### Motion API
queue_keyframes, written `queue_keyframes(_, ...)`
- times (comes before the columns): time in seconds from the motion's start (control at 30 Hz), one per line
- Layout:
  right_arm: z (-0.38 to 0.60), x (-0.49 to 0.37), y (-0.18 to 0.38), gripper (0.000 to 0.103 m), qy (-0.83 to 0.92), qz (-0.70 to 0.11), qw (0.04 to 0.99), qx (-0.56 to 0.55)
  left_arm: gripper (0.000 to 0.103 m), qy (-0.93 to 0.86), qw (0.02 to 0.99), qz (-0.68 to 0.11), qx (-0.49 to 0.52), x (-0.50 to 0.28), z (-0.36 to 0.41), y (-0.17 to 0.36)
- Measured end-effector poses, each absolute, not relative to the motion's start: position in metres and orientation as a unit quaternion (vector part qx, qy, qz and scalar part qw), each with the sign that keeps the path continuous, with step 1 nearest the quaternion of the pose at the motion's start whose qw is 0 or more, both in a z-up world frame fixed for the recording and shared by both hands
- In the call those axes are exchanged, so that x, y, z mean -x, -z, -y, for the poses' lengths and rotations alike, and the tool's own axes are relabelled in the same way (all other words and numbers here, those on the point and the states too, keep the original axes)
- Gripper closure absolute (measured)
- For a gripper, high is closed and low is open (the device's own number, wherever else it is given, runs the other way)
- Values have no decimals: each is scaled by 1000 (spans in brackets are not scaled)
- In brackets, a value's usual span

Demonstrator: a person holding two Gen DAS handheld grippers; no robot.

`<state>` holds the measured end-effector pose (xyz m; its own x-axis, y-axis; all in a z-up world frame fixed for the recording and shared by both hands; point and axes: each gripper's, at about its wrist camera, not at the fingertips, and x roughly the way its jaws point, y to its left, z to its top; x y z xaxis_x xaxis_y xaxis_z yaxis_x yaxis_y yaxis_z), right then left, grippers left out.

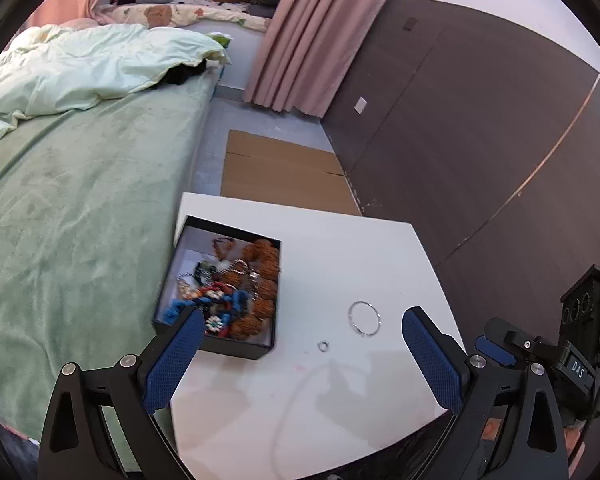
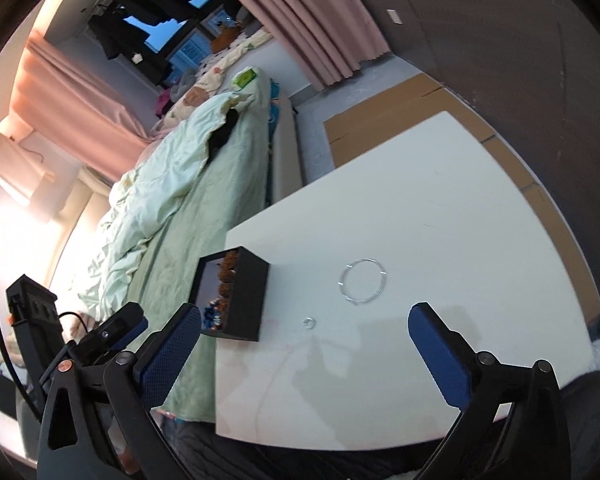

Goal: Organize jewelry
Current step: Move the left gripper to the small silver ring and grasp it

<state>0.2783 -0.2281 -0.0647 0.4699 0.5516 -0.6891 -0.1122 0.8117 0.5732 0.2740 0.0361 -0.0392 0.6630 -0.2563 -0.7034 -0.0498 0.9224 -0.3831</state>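
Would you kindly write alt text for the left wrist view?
An open hand-held gripper hovers over a white table holding a black box full of jewelry, with a thin silver bangle and a small ring lying loose beside it. A green bed stands alongside.

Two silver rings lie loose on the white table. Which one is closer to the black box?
The tiny ring, lying nearer the black box; the big thin bangle sits farther right.

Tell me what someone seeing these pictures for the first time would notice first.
Probably the black box crammed with colourful jewelry, sitting at the white table's edge nearest the green bed. Next, two silver pieces lying loose on the table beside it: a thin bangle and, closer to the camera, a small ring. Both blue-padded tools, left and right, hang open and empty.
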Motion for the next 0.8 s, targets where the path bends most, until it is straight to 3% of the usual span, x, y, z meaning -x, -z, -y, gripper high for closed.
queue_keyframes(0.4,273,-262,72,0,-179,-467,830,-247,6,62,889,-423,165,-266,0,49)
queue_keyframes(0.8,295,-256,83,3,-160,-460,840,-239,46,79,860,-482,148,-282,35,83)
